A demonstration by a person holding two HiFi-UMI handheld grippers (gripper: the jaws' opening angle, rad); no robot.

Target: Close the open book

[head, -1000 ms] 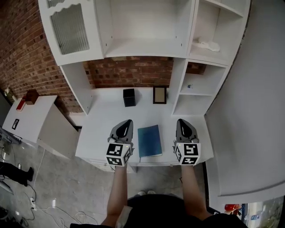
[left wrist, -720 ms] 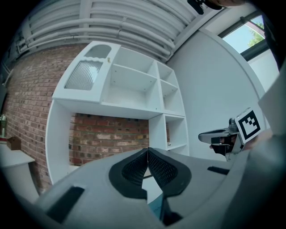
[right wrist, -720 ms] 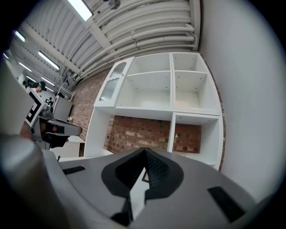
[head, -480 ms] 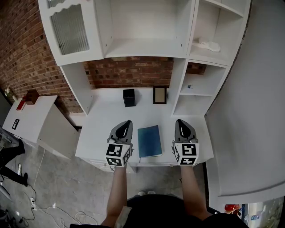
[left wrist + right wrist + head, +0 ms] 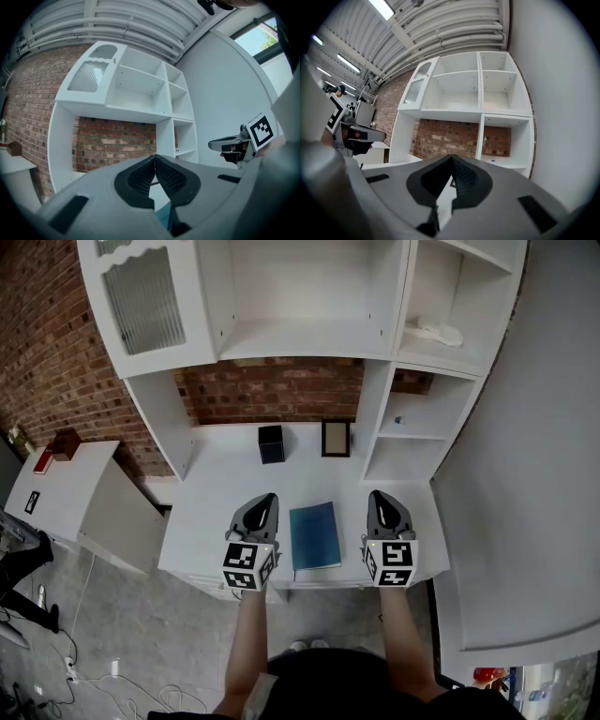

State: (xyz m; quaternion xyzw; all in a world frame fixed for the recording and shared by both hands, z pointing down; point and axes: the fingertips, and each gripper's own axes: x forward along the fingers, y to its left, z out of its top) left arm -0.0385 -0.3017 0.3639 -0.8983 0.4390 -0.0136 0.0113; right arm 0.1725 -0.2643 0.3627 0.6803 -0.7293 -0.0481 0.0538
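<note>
Head view: the closed blue book (image 5: 314,535) lies flat on the white desk (image 5: 225,474) between the left gripper (image 5: 269,496) and the right gripper (image 5: 380,494), just beside each and touching neither. Nothing has shifted since a second ago. Both forearms reach straight forward, grippers level. Left gripper view: jaws pressed together, empty. Right gripper view: jaws likewise together, holding nothing

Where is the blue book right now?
In the head view, the blue book lies flat near the front edge of the white desk, between the left gripper and the right gripper.
</note>
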